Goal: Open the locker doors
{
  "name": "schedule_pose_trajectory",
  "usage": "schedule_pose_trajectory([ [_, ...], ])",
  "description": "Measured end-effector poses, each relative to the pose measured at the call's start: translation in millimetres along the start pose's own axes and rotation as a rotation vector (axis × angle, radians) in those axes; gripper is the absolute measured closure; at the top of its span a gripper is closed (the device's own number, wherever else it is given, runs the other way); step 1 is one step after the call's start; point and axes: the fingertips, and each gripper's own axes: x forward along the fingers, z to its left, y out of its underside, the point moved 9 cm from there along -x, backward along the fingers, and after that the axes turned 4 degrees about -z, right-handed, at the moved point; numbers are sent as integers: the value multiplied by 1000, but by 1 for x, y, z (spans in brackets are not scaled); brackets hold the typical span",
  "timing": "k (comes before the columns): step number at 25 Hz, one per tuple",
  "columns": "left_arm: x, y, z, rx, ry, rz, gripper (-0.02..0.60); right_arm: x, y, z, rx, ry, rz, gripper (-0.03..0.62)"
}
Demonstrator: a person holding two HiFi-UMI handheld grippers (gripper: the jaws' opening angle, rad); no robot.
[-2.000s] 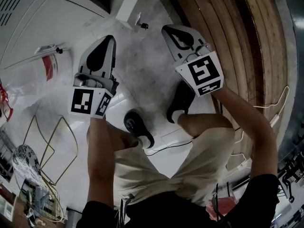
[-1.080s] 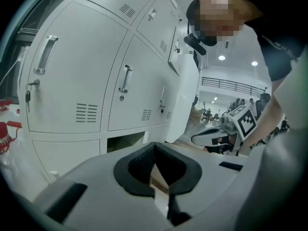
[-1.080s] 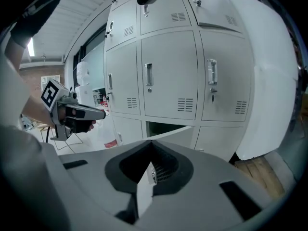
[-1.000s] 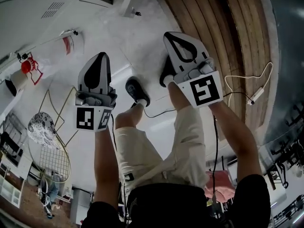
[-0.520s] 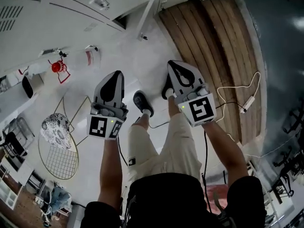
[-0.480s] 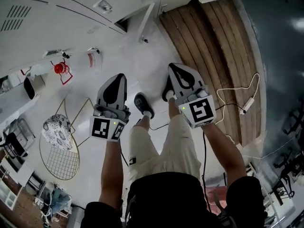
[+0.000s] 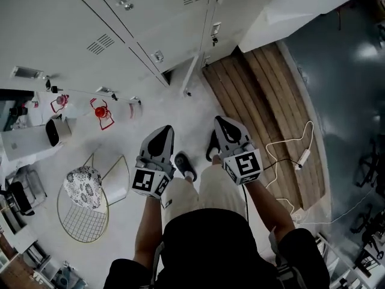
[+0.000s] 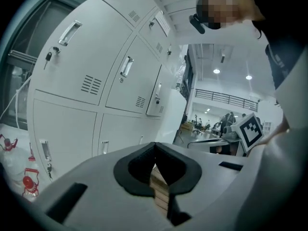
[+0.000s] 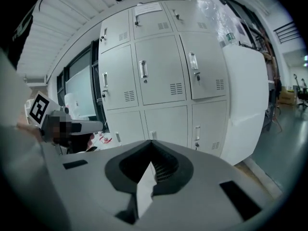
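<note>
Before the locker bank (image 7: 72,29), short of its fronts, the person stands with both hand-held tools held out ahead and nothing yet engaged. Change noted: a second or two back the head view showed mostly floor, with only a sliver of the bank at its upper edge. Now the white fronts fill the upper left of that view, and both tools read smaller and lower against them. Judgement: this is a look-up toward the bank, not a manipulation. Condition of the left gripper (image 7: 163,132): jaws together, empty, wood planking visible past the tips. Condition of the right gripper (image 7: 224,123): jaws likewise closed on nothing, aimed at the bank's middle column. Position of the locker doors (image 9: 156,71): well clear of both tools. The right gripper view shows rows of them closed, each with a vertical pull handle (image 9: 143,70) and a small lock near it. One lower door (image 7: 190,76) toward the bank's right end appears to stand ajar, with a dark gap beside it; how far cannot be confirmed. On the floor near the bank's left part sit red-topped items (image 7: 100,112) in clear wrap, and farther from the bank a wire chair (image 7: 84,191); neither obstructs the path. Task status: opening is not under way. A tool must first reach a handle, so closing the distance to the bank comes first.
</note>
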Motion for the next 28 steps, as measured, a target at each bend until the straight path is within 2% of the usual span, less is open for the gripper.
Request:
schedule_pose_trajectory([
  [5,-27,-32,-13,-7,7,3,565,-28,-34,26,1,1,-34,591],
  [9,-49,-52,-25,24,35,9,565,-52,-53,44,11,13,-78,589],
  [15,-79,-82,-27,27,43,-37,565,-76,-86,64,10,35,-146,591],
  [18,-94,-98,-26,47,48,-59,565,-86,-103,78,2,17,-175,591],
  [24,-113,-131,-24,38,66,-91,565,-98,-132,103,-6,-42,-223,591],
  [28,-126,-154,-26,72,82,-102,565,-106,-147,118,-6,-53,-261,591],
])
